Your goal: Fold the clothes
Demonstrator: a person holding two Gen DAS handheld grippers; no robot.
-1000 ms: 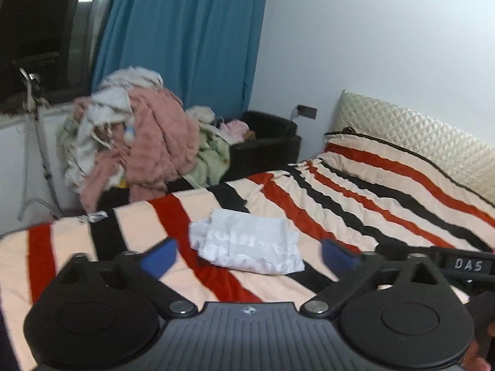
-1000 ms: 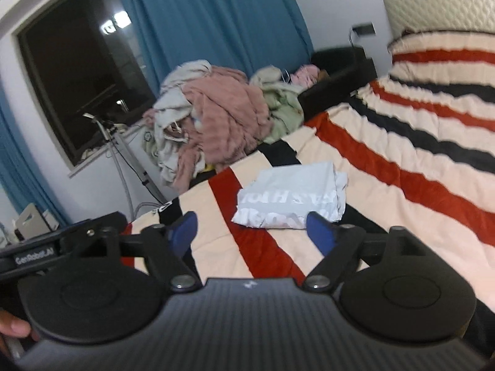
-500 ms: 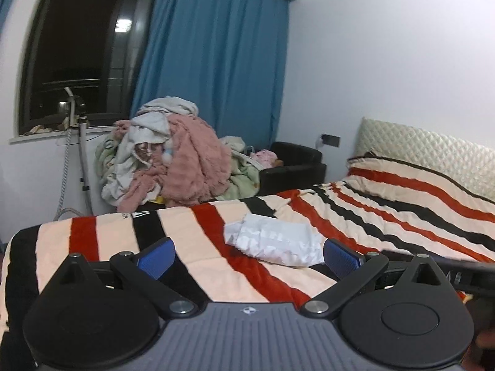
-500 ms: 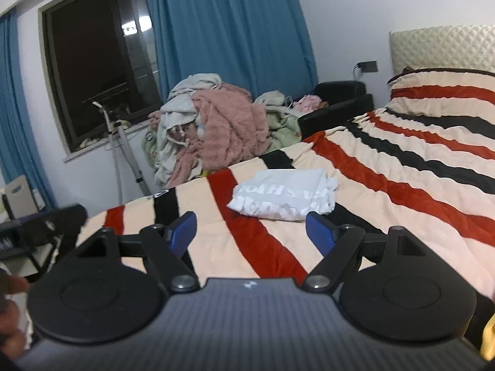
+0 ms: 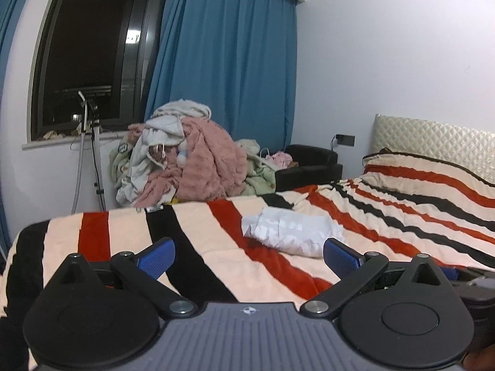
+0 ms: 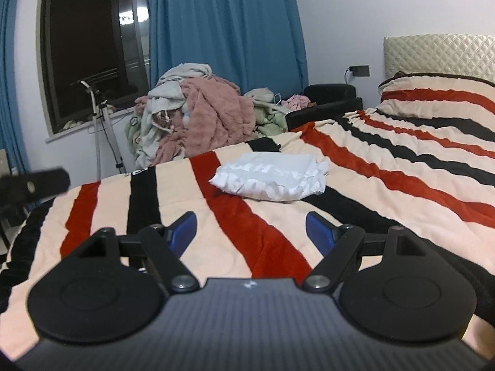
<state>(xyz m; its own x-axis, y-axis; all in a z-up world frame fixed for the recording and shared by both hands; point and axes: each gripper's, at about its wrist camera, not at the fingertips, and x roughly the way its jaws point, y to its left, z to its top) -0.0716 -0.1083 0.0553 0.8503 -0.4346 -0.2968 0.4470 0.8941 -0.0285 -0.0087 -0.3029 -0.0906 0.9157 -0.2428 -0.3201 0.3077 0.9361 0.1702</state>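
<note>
Striped blanket (image 6: 386, 182) covers the bed; folded white garment (image 6: 272, 179) lies mid-bed, clothes pile (image 5: 191, 157) far left. Left gripper (image 5: 249, 255) and right gripper (image 6: 250, 232) near, jaws apart, empty.

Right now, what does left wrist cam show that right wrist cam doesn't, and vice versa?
Left wrist only: the left gripper, open with nothing between its fingers, and the ceiling edge above the curtain.

Right wrist only: the right gripper, also open with nothing in it, and a dark blurred part of the other device at the left edge.

Both: the folded white garment lying on the striped blanket, the clothes pile under the dark window, blue curtain, black armchair and quilted headboard.
</note>
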